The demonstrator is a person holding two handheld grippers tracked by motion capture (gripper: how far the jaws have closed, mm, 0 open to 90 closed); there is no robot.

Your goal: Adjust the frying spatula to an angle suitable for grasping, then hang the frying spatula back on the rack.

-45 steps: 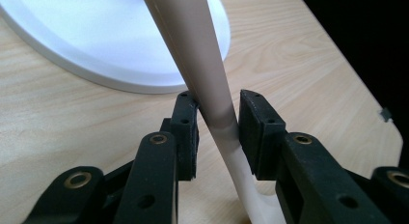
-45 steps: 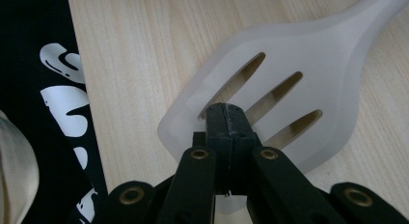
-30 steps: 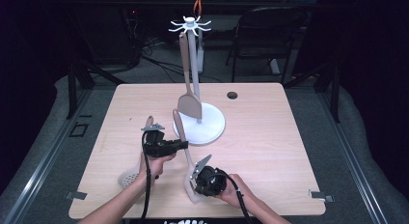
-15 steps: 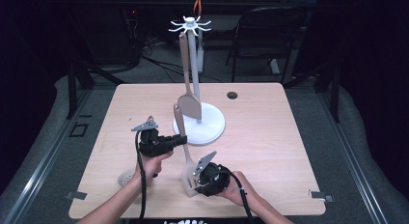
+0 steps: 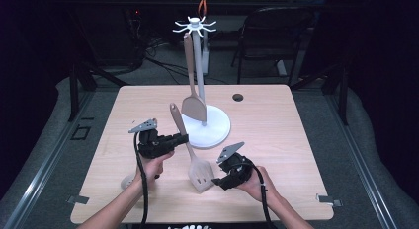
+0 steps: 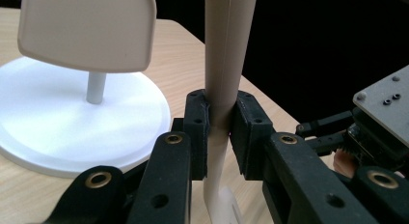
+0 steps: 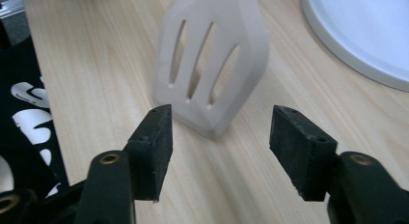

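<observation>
A beige slotted spatula [image 5: 199, 172] stands tilted, its head down near the table and its handle up. My left gripper [image 5: 182, 138] is shut on that handle [image 6: 225, 55], with the pads pressed on both sides of it. My right gripper [image 5: 218, 181] is open; its jaws have just been opening. The slotted head [image 7: 212, 64] sits just beyond the pads [image 7: 153, 137], and neither pad touches it. A second spatula [image 5: 192, 106] hangs from the white hook stand [image 5: 197, 27], and its flat head [image 6: 87, 31] hovers over the stand's round base [image 6: 72, 132].
The stand's base [image 5: 217, 130] takes up the middle of the wooden table [image 5: 276, 140]. A pale rounded utensil [image 5: 126, 182] lies by the left forearm. A small dark round spot [image 5: 238, 97] marks the far part of the table. A chair stands behind the table.
The right gripper's jaws have opened off the spatula's head and the hand has drawn back to the right. The left gripper still holds the handle, slightly higher.
</observation>
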